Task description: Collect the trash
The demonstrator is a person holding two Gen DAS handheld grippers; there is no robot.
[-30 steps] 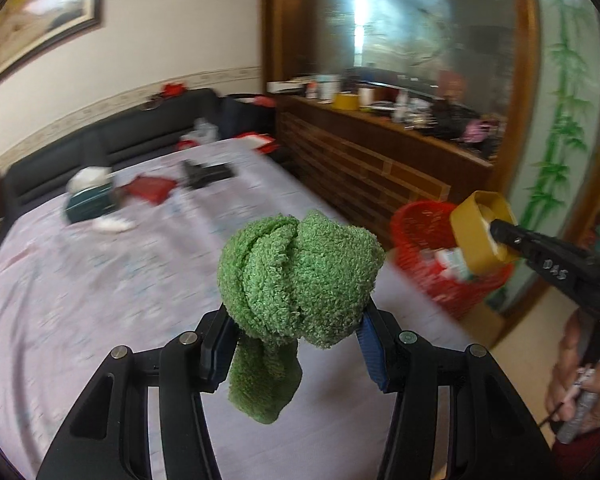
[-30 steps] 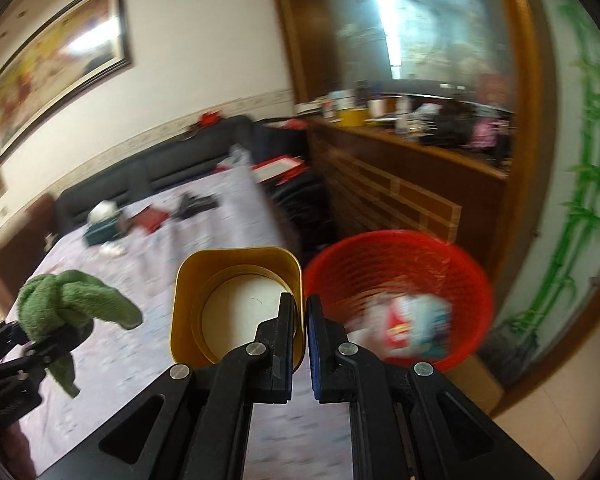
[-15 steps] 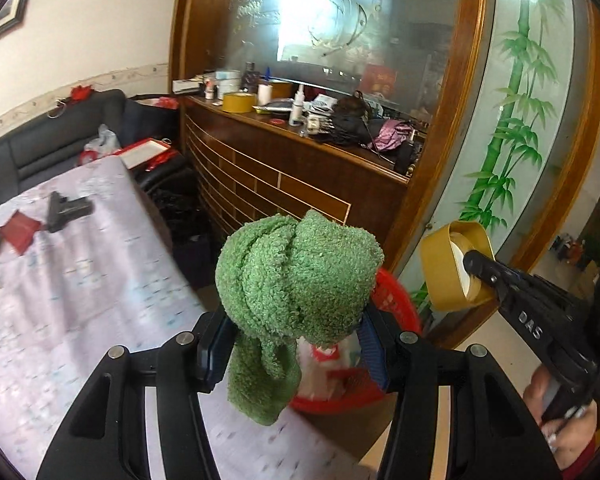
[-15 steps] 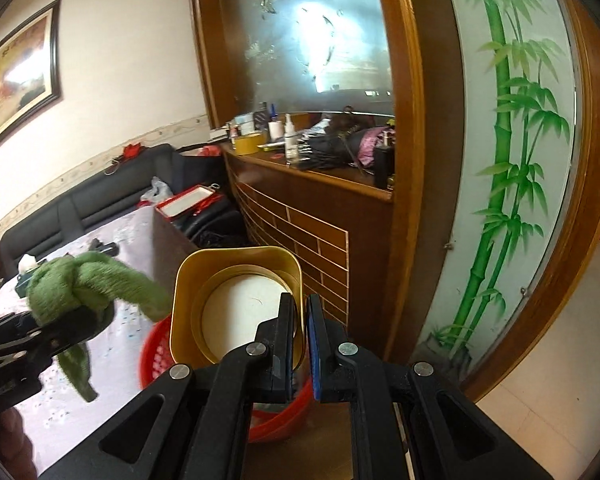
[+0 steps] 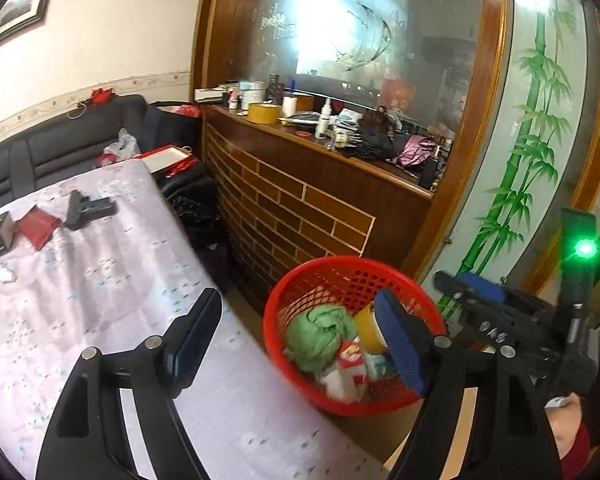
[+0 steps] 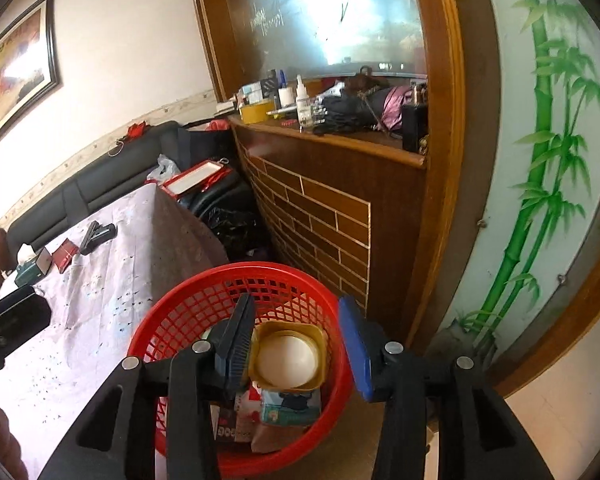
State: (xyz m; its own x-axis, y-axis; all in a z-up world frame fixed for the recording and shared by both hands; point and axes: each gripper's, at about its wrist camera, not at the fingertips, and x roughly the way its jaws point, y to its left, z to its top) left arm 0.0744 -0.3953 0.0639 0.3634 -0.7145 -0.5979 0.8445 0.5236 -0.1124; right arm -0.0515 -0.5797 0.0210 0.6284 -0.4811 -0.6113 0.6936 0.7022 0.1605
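Hanging wide apart and empty, both the left gripper [image 5: 296, 332] and the right gripper [image 6: 300, 336] are hovering over the red basket [image 6: 236, 280] at lower centre, where the green cloth [image 5: 320, 336] and yellow tub [image 6: 288, 356] are lying. Risk now is judged to be a finger catching the mesh rim and tipping the basket, spilling everything out.

Home living room, black sofa [image 5: 64, 152], framed painting [image 6: 16, 68], cluttered wooden counter [image 5: 320, 152]

Black tool [image 5: 296, 336] (silver screws), blue pads [image 5: 400, 344]
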